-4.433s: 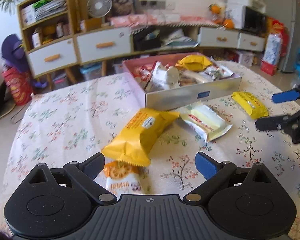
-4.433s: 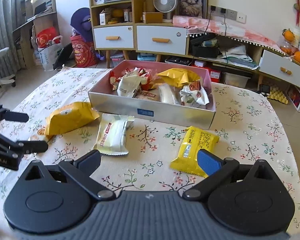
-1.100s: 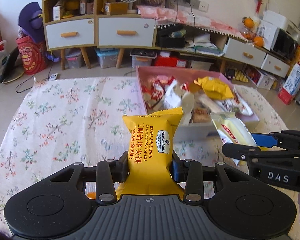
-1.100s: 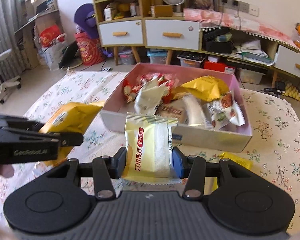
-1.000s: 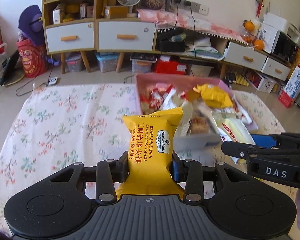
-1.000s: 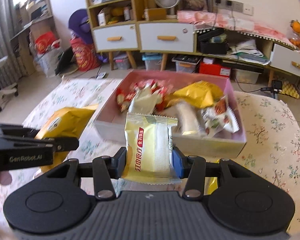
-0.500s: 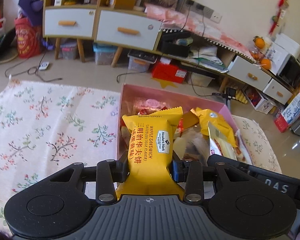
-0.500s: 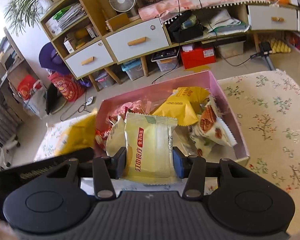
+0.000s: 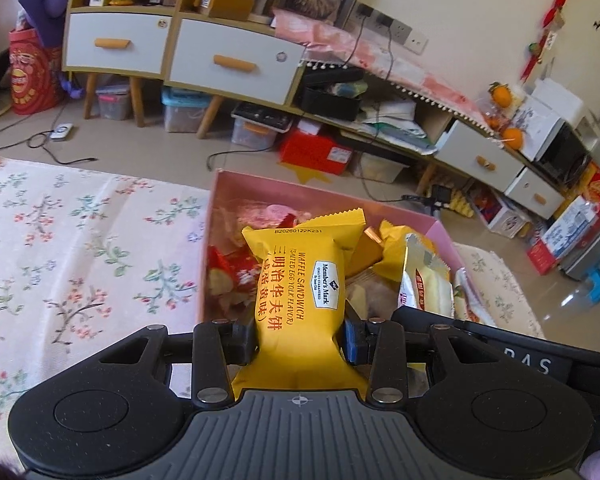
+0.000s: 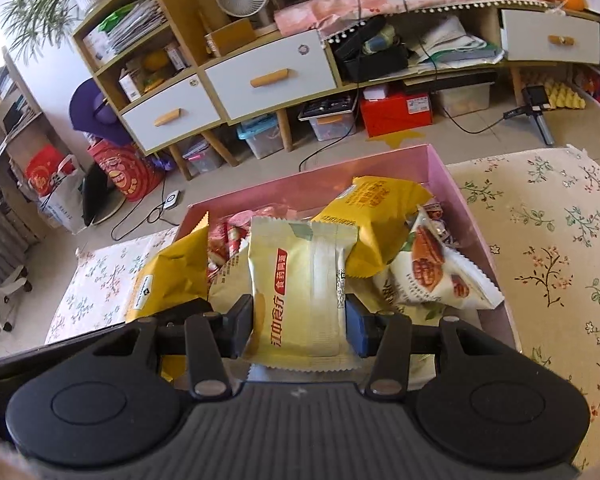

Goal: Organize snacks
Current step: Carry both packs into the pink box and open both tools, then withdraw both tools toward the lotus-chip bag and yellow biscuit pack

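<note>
My left gripper (image 9: 300, 338) is shut on a yellow waffle sandwich packet (image 9: 304, 280) and holds it over the near left part of the pink snack box (image 9: 220, 184). My right gripper (image 10: 300, 326) is shut on a pale yellow snack packet (image 10: 300, 280), held over the same pink box (image 10: 452, 176), beside the left one. The pale packet also shows in the left wrist view (image 9: 424, 284); the yellow packet shows in the right wrist view (image 10: 168, 276). The box holds several snack packets.
The box sits on a table with a floral cloth (image 9: 60, 240), which extends left of the box and also right of it (image 10: 548, 240). Beyond the table edge are the floor, storage bins and a shelf unit with drawers (image 9: 180, 48).
Both grippers have moved forward and up over the box with their packets still held. The view now looks more steeply down into the box.
</note>
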Demonstrator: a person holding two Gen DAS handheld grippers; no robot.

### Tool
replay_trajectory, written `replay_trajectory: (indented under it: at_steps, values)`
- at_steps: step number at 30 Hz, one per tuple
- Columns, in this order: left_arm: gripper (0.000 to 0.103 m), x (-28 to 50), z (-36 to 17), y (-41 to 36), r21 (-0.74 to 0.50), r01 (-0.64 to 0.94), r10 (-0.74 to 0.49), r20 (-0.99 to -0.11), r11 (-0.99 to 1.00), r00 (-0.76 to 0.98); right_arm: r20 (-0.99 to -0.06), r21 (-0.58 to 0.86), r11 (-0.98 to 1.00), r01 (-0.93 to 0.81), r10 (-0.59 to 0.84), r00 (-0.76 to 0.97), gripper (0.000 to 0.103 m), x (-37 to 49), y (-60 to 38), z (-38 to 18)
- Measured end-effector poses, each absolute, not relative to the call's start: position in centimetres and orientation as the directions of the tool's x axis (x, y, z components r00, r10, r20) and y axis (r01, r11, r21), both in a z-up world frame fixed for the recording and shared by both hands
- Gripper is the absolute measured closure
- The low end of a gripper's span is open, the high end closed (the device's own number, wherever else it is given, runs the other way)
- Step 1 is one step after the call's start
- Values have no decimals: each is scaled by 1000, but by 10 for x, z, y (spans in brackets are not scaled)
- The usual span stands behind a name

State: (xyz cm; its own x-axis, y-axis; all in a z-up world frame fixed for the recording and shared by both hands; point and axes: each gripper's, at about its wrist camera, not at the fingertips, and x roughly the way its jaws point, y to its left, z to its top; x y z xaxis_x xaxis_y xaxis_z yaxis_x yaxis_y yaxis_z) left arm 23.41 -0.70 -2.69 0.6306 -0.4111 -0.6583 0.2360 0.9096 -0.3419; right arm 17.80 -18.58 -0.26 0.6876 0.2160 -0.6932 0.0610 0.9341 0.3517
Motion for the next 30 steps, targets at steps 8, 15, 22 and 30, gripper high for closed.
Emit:
replay_trajectory:
  at_steps: [8, 15, 22, 30]
  values:
    - [50, 231, -27, -11, -317, 291, -430, -623, 903, 654, -689, 348, 931, 111, 174, 703, 51, 179, -195, 0]
    - [34, 222, -20, -7, -270, 287, -394, -621, 919, 678, -686, 368, 922, 119, 183, 704, 39, 175, -201, 2]
    - [27, 198, -9, -8, -206, 312, -369, -637, 928, 677, -687, 336, 937, 93, 176, 705, 31, 161, -198, 11]
    - [18, 161, 4, -10, -133, 356, -353, -647, 925, 676, -687, 315, 944, 100, 154, 711, 21, 136, -202, 24]
